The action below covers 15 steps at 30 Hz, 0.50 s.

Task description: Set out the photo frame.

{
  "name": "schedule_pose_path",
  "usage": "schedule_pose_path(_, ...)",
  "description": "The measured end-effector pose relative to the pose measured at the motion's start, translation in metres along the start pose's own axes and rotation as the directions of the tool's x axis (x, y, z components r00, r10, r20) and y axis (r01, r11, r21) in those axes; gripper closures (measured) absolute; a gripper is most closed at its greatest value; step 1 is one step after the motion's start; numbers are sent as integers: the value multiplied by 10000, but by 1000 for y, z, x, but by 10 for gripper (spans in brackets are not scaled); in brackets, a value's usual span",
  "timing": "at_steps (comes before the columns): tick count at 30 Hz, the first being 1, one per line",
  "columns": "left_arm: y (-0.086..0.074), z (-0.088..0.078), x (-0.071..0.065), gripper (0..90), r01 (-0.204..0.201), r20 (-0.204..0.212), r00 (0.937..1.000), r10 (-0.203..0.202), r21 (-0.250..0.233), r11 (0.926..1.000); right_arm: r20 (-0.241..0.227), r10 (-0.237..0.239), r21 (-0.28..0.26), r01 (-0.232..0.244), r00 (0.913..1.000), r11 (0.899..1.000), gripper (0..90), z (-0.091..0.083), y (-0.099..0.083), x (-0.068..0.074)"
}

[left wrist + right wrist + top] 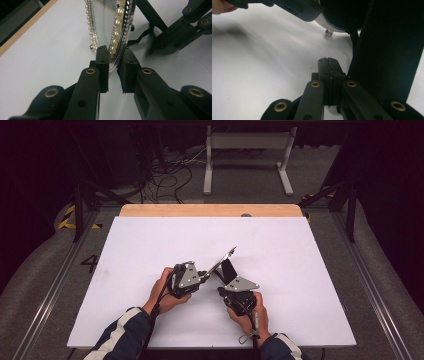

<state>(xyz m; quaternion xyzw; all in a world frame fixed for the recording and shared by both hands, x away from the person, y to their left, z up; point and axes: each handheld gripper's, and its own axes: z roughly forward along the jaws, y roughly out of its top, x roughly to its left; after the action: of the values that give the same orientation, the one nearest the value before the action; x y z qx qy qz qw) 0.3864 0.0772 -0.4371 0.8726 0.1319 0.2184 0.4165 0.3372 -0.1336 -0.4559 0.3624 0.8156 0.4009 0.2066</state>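
My left claw [202, 276] pinches the lower rim of a small framed mirror [223, 261], just below the middle of the high view. In the left gripper view the two black jaws press on either side of the frame's edge, which is set with a row of pearls [117, 27] and a line of tiny silver studs; the mirror [107, 30] rises from between them toward the top centre of that frame. It stands tilted on the white counter [150, 250], its top leaning toward the upper right of the high view.

My right claw [226, 279] is pressed together with nothing between its jaws. In the right gripper view the two jaws [328, 65] meet flat in the lower middle, beside the mirror's black back stand [387, 50], which takes up the right side of that frame; whether they touch the stand I cannot tell. A small silver ball foot [328, 32] of the frame sits near the top centre, and the body of my left claw [294, 8] crosses the upper left.
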Motion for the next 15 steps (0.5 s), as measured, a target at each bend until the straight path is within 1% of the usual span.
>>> schedule_pose_path(2, -1, 1, 0, 777, 91, -2, 10000, -91, -117, 9999, -28, 61, -18, -61, 10000, 10000, 900, 0, 0, -1)
schedule_pose_path(3, -2, 3, 1, 763, 225, -55, 9997, -226, -135, 9997, -71, 93, -37, -93, 9999, 9999, 900, 0, 0, -1)
schedule_pose_path(4, -2, 5, 1, 723, 265, -127, 9996, -267, -150, 9995, -126, 146, -26, -146, 9998, 9999, 900, 0, 0, -1)
schedule_pose_path(5, -4, 9, 2, 691, 430, -130, 9990, -431, -90, 9990, -140, 146, -26, -146, 9998, 9999, 900, 0, 0, -1)
schedule_pose_path(7, -8, 15, 3, 668, 698, 61, 9975, -697, -140, 9975, -142, 117, -13, -117, 9998, 9999, 900, 0, 0, -1)
schedule_pose_path(8, -8, 15, 3, 633, 698, 61, 9975, -697, -140, 9975, -167, 94, -7, -94, 9998, 10000, 900, 1, 0, -1)
schedule_pose_path(9, -8, 21, 2, 628, 699, 105, 9975, -699, 27, 9976, -196, 81, 23, -81, 9998, 10000, 900, 1, 0, 0)
schedule_pose_path(10, -9, 23, 1, 628, 662, 71, 9978, -662, 67, 9978, -187, 75, 43, -74, 9998, 10000, 900, 1, 0, 0)
schedule_pose_path(12, -9, 24, 1, 692, 675, -88, 9977, -674, 88, 9977, -106, 44, 130, -43, 9999, 9999, 900, 2, -1, 1)
schedule_pose_path(13, -9, 24, 1, 722, 675, -88, 9977, -674, 88, 9977, -76, 52, 152, -51, 10000, 9999, 900, 2, -1, 1)
schedule_pose_path(14, -10, 24, 2, 741, 654, -107, 9978, -653, 89, 9978, -23, 59, 173, -58, 10000, 9998, 900, 2, -1, 0)
schedule_pose_path(15, -10, 24, 2, 744, 583, -151, 9982, -581, 134, 9982, -78, 109, 133, -108, 9999, 9999, 900, 1, -1, -1)
